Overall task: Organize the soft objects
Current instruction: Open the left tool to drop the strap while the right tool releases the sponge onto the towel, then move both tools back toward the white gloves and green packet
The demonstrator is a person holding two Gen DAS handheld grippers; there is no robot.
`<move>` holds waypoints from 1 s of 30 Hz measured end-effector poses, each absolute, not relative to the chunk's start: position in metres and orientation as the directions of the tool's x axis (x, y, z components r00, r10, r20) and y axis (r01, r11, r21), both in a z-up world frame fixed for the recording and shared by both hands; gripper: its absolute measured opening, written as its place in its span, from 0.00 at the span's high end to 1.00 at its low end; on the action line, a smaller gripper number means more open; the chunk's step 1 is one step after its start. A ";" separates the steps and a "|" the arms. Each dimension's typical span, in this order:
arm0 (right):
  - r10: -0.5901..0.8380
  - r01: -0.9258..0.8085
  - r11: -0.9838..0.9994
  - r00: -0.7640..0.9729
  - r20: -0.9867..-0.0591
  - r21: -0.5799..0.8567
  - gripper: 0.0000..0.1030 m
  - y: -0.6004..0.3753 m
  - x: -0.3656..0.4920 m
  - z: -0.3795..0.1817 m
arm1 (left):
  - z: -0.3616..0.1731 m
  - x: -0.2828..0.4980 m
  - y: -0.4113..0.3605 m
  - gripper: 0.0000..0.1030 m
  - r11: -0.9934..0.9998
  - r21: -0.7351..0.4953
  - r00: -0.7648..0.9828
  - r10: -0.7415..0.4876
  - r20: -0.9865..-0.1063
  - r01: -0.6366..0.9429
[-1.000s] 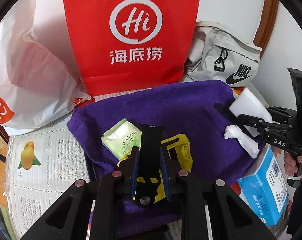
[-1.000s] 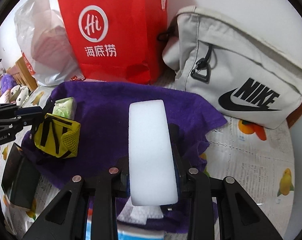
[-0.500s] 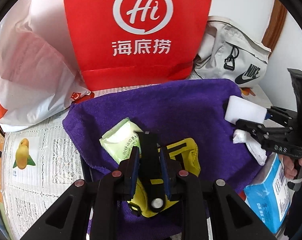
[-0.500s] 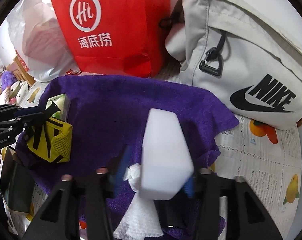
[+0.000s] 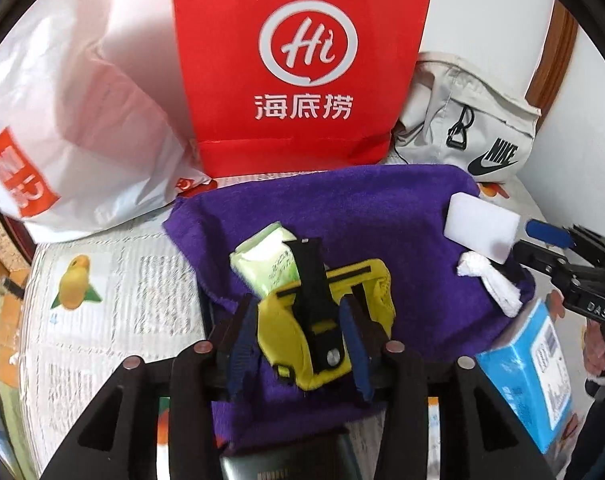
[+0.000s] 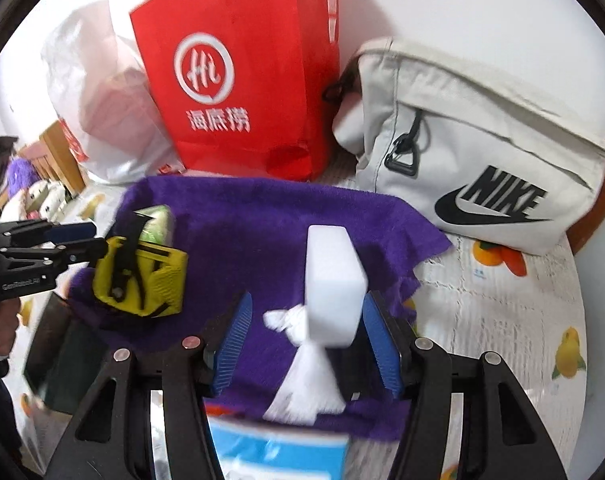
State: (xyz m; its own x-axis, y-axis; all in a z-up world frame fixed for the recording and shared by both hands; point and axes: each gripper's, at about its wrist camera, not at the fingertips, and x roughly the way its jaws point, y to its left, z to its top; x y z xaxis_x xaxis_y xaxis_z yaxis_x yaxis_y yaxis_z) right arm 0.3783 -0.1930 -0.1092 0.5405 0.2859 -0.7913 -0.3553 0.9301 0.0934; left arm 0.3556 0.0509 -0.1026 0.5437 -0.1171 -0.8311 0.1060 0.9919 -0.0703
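Observation:
A purple towel [image 5: 362,216] [image 6: 262,232] lies on the table. A yellow pouch with black straps [image 5: 326,320] [image 6: 142,280] rests on it between the spread fingers of my left gripper [image 5: 298,344], which is open. A green tissue pack [image 5: 266,256] [image 6: 158,220] lies just beyond the pouch. A white sponge block [image 6: 334,280] [image 5: 480,226] sits on the towel between the spread fingers of my right gripper [image 6: 310,344], which is open. A white tissue [image 6: 306,380] [image 5: 486,280] sticks up from a blue tissue box [image 6: 274,452] [image 5: 526,376].
A red paper bag [image 5: 302,60] [image 6: 242,80], a white plastic bag [image 5: 70,120] [image 6: 102,112] and a grey Nike bag [image 5: 474,132] [image 6: 482,152] stand behind the towel. A dark flat object [image 6: 58,356] lies under the towel's near left edge. Printed paper [image 5: 102,300] covers the table.
Both grippers have opened. The left let go of the yellow pouch and the right let go of the white sponge; both now rest on the purple towel.

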 end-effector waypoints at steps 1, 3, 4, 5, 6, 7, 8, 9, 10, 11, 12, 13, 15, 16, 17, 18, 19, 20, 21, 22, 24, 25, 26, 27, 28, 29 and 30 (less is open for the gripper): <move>0.285 -0.349 0.932 0.548 -0.786 0.095 0.44 -0.194 0.372 -0.105 | -0.099 0.349 0.051 0.58 0.991 -0.072 0.546 -0.120 -0.829 0.109; 0.282 -0.338 0.937 0.564 -0.776 0.094 0.44 -0.198 0.356 -0.097 | -0.093 0.337 0.050 0.58 0.992 -0.062 0.556 -0.114 -0.823 0.110; 0.280 -0.331 0.939 0.570 -0.773 0.096 0.44 -0.199 0.347 -0.092 | -0.089 0.331 0.049 0.58 0.992 -0.057 0.563 -0.110 -0.819 0.112; 0.283 -0.327 0.940 0.573 -0.769 0.102 0.44 -0.201 0.338 -0.089 | -0.084 0.322 0.048 0.58 0.992 -0.053 0.572 -0.110 -0.813 0.115; 0.290 -0.328 0.938 0.573 -0.766 0.110 0.43 -0.202 0.330 -0.086 | -0.080 0.316 0.047 0.58 0.992 -0.052 0.580 -0.111 -0.807 0.117; 0.298 -0.333 0.936 0.569 -0.766 0.117 0.42 -0.203 0.320 -0.084 | -0.076 0.308 0.046 0.58 0.991 -0.052 0.590 -0.114 -0.799 0.121; 0.302 -0.339 0.933 0.565 -0.768 0.118 0.42 -0.205 0.309 -0.082 | -0.072 0.297 0.044 0.58 0.991 -0.050 0.600 -0.117 -0.791 0.126; 0.301 -0.341 0.933 0.566 -0.767 0.114 0.42 -0.205 0.296 -0.079 | -0.069 0.290 0.043 0.58 0.990 -0.048 0.605 -0.117 -0.788 0.129; 0.301 -0.343 0.933 0.568 -0.766 0.112 0.42 -0.205 0.288 -0.078 | -0.067 0.282 0.041 0.58 0.990 -0.048 0.607 -0.119 -0.786 0.132; 0.303 -0.349 0.931 0.567 -0.766 0.110 0.42 -0.205 0.277 -0.077 | -0.065 0.275 0.040 0.58 0.990 -0.053 0.606 -0.124 -0.786 0.134; 0.307 -0.356 0.928 0.564 -0.767 0.110 0.41 -0.205 0.263 -0.076 | -0.063 0.265 0.038 0.58 0.988 -0.064 0.605 -0.135 -0.785 0.138; 0.309 -0.358 0.927 0.563 -0.766 0.112 0.41 -0.205 0.254 -0.075 | -0.063 0.257 0.037 0.58 0.987 -0.069 0.604 -0.142 -0.784 0.143; 0.314 -0.369 0.923 0.556 -0.770 0.111 0.41 -0.203 0.229 -0.077 | -0.063 0.242 0.033 0.58 0.987 -0.063 0.603 -0.138 -0.785 0.145; 0.317 -0.375 0.921 0.551 -0.772 0.110 0.41 -0.203 0.220 -0.078 | -0.064 0.234 0.032 0.58 0.988 -0.060 0.603 -0.133 -0.787 0.140; 0.317 -0.377 0.920 0.546 -0.775 0.110 0.41 -0.203 0.208 -0.081 | -0.064 0.225 0.031 0.58 0.988 -0.063 0.602 -0.135 -0.787 0.140; 0.318 -0.382 0.918 0.540 -0.779 0.110 0.41 -0.202 0.197 -0.083 | -0.064 0.219 0.031 0.58 0.988 -0.066 0.602 -0.138 -0.787 0.141; 0.324 -0.391 0.914 0.532 -0.782 0.113 0.41 -0.202 0.188 -0.086 | -0.065 0.211 0.030 0.57 0.987 -0.070 0.602 -0.142 -0.785 0.141; 0.327 -0.395 0.911 0.525 -0.785 0.116 0.41 -0.201 0.179 -0.088 | -0.065 0.203 0.029 0.54 0.987 -0.073 0.604 -0.146 -0.784 0.143; 0.332 -0.397 0.910 0.522 -0.786 0.120 0.41 -0.201 0.170 -0.091 | -0.066 0.198 0.028 0.53 0.987 -0.074 0.605 -0.146 -0.782 0.143; 0.337 -0.398 0.909 0.521 -0.784 0.126 0.41 -0.201 0.162 -0.094 | -0.067 0.191 0.028 0.51 0.987 -0.071 0.607 -0.143 -0.781 0.141; 0.343 -0.393 0.909 0.514 -0.786 0.139 0.41 -0.200 0.149 -0.101 | -0.070 0.180 0.027 0.51 0.989 -0.065 0.607 -0.134 -0.783 0.134; 0.342 -0.387 0.911 0.511 -0.789 0.145 0.41 -0.200 0.146 -0.104 | -0.072 0.174 0.027 0.51 0.990 -0.067 0.604 -0.131 -0.787 0.127; 0.340 -0.377 0.914 0.506 -0.792 0.151 0.41 -0.199 0.141 -0.108 | -0.073 0.168 0.028 0.51 0.990 -0.074 0.602 -0.134 -0.787 0.123; 0.338 -0.371 0.916 0.504 -0.795 0.154 0.41 -0.198 0.137 -0.111 | -0.074 0.164 0.028 0.51 0.989 -0.080 0.602 -0.139 -0.786 0.124; 0.336 -0.370 0.917 0.504 -0.796 0.152 0.41 -0.197 0.134 -0.113 | -0.075 0.160 0.029 0.51 0.989 -0.085 0.605 -0.142 -0.784 0.123; 0.333 -0.370 0.917 0.507 -0.795 0.149 0.42 -0.195 0.129 -0.115 | -0.077 0.156 0.029 0.51 0.989 -0.088 0.606 -0.143 -0.782 0.119; 0.331 -0.370 0.918 0.510 -0.794 0.145 0.42 -0.193 0.125 -0.119 | -0.080 0.152 0.031 0.51 0.989 -0.096 0.603 -0.144 -0.784 0.112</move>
